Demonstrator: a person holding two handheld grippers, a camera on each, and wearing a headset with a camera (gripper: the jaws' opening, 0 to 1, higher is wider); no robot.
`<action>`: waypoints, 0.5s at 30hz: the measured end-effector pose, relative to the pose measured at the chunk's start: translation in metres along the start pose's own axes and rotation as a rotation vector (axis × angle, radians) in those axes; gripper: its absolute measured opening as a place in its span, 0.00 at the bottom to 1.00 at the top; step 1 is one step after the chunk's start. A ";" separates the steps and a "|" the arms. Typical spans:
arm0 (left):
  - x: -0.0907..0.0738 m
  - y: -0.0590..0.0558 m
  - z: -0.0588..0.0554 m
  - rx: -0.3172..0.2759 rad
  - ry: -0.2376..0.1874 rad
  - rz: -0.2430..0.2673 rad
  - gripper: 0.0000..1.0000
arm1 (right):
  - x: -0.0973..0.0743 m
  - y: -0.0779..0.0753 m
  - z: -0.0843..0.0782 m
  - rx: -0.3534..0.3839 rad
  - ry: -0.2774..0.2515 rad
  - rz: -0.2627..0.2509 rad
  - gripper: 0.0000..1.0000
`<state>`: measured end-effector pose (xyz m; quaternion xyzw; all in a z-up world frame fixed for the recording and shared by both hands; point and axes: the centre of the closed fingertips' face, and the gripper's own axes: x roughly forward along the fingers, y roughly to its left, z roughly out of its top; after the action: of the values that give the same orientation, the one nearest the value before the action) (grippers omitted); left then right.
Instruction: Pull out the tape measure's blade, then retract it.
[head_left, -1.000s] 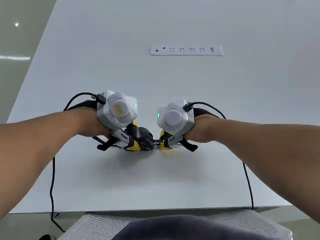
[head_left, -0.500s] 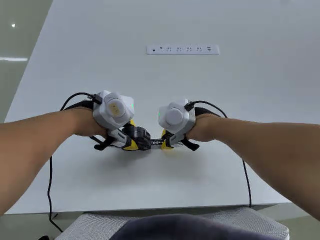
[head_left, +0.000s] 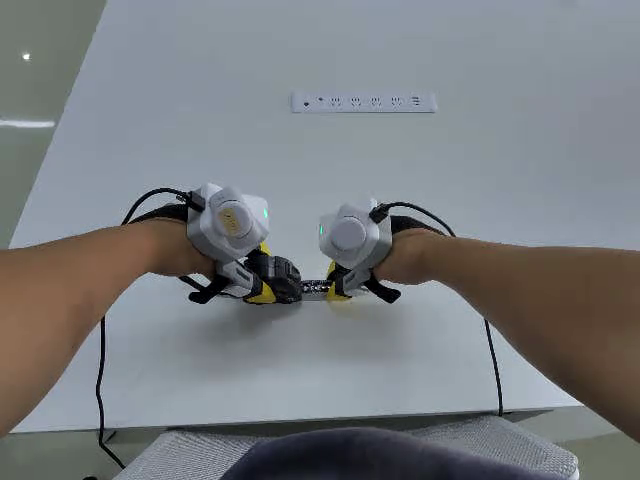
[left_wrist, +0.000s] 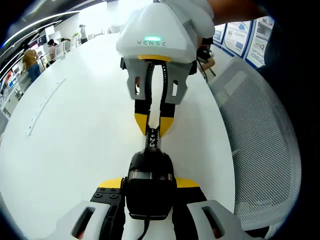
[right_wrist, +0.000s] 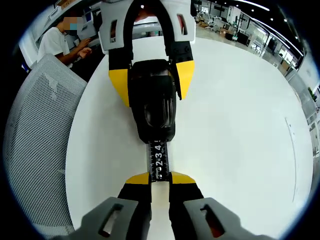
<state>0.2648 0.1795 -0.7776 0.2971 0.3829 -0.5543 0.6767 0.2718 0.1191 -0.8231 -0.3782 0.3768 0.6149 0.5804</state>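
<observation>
My left gripper (left_wrist: 149, 183) is clamped round the tape measure (left_wrist: 150, 200), yellow pads on either flank of its black body. My right gripper (right_wrist: 160, 179) is pinched shut on the blade (right_wrist: 158, 159) at its free end. Vs a sec ago the two grippers sit a bit further apart in the head view. Then my right jaws were all but touching the body's mouth; now a short run of blade shows betw. them. The head cam has drifted a little too, but the gap betw. the grippers is relative, so I read it as real pull, not cam shift. Meaning for the task: pull-out has begun but only just. I judge most of the draw is left to do, retraction not started. The tape measure itself is chunky, rounded, glossy black. Its blade is black w/ white numerals, w/ 2, 3, 4 legible in the right gripper view. The exposed bit runs straight, printed face toward the cam, no sag or twist seen. It all sits over the worktop (head_left: 450, 180) close to the near edge, approx midway along. I can't tell if the body rests on the surface or hangs just off it. A power strip (head_left: 363, 102) lies well apart toward the far edge, and a black cable (head_left: 100, 370) drops over the near edge on my left.
</observation>
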 end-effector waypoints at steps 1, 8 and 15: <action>0.000 0.000 0.000 0.000 0.001 0.000 0.32 | 0.000 0.000 0.000 0.002 0.001 0.000 0.11; 0.000 0.000 0.000 -0.001 0.005 -0.001 0.32 | -0.005 -0.001 -0.006 0.013 0.012 0.001 0.11; 0.001 0.001 -0.001 -0.004 0.004 -0.002 0.33 | -0.010 -0.003 -0.017 0.034 0.018 0.001 0.11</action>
<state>0.2662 0.1800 -0.7788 0.2965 0.3855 -0.5536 0.6761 0.2754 0.0993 -0.8215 -0.3736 0.3929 0.6051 0.5830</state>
